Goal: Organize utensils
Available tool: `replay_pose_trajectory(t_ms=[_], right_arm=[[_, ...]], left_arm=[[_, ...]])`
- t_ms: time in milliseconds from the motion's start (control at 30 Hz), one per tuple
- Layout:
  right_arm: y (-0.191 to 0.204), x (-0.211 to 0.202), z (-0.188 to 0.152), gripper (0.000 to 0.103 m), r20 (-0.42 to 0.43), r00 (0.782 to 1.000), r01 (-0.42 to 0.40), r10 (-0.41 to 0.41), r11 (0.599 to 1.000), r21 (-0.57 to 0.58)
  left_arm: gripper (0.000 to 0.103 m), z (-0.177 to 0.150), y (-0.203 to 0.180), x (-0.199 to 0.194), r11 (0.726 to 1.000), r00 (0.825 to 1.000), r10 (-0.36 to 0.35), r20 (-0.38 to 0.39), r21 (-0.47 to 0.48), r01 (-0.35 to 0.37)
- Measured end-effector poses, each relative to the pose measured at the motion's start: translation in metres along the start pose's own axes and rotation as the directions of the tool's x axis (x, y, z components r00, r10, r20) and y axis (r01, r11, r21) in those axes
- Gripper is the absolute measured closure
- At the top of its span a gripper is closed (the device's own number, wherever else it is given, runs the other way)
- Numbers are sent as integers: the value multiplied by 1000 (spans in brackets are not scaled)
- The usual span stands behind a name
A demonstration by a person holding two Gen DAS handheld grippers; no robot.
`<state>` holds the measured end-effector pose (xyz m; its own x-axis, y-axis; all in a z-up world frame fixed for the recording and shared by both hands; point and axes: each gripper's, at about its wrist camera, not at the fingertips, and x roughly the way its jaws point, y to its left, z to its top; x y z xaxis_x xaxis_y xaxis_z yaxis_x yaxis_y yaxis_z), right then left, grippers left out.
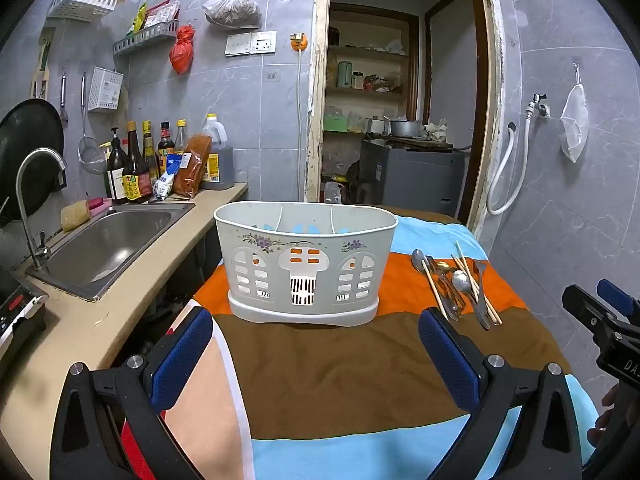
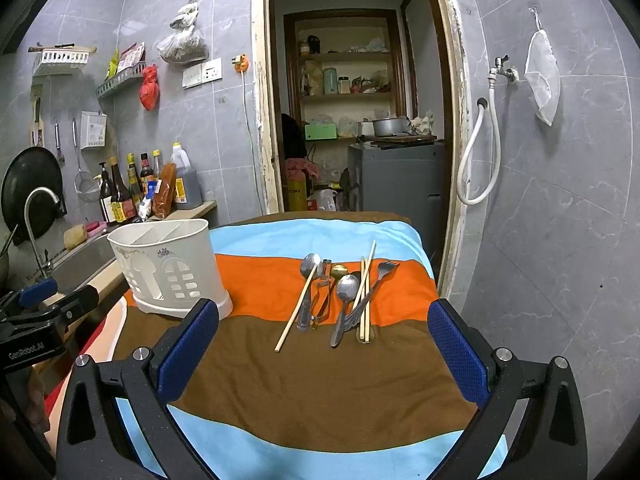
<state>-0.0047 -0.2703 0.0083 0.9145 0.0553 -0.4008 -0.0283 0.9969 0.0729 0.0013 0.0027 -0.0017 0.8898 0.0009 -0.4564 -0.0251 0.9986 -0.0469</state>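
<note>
A white plastic utensil caddy (image 1: pixel 304 268) with dividers stands empty on a striped cloth; it also shows in the right wrist view (image 2: pixel 168 268). To its right lies a pile of utensils (image 2: pixel 340 292): metal spoons (image 2: pixel 347 286), a fork (image 2: pixel 386 270), wooden chopsticks (image 2: pixel 298 304). The pile also shows in the left wrist view (image 1: pixel 456 284). My left gripper (image 1: pixel 314 336) is open and empty, just in front of the caddy. My right gripper (image 2: pixel 324 328) is open and empty, just in front of the pile.
The striped cloth (image 2: pixel 320 380) covers a table. A steel sink (image 1: pixel 108 240) with a tap and a counter with sauce bottles (image 1: pixel 136 164) lie to the left. A doorway with shelves (image 2: pixel 352 92) is behind. A grey tiled wall with a hose (image 2: pixel 476 160) is to the right.
</note>
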Motion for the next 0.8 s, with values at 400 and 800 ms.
replay_pose_trajectory(t_ms=[400, 800], right_arm=[[-1, -1, 1, 1, -1, 1000, -1, 1, 1000, 0], [-1, -1, -1, 1, 1, 1000, -2, 2, 1000, 2]], left_arm=[[0, 0, -1, 0, 1000, 1000, 2, 0, -1, -2], [0, 0, -1, -1, 1000, 1000, 2, 0, -1, -2]])
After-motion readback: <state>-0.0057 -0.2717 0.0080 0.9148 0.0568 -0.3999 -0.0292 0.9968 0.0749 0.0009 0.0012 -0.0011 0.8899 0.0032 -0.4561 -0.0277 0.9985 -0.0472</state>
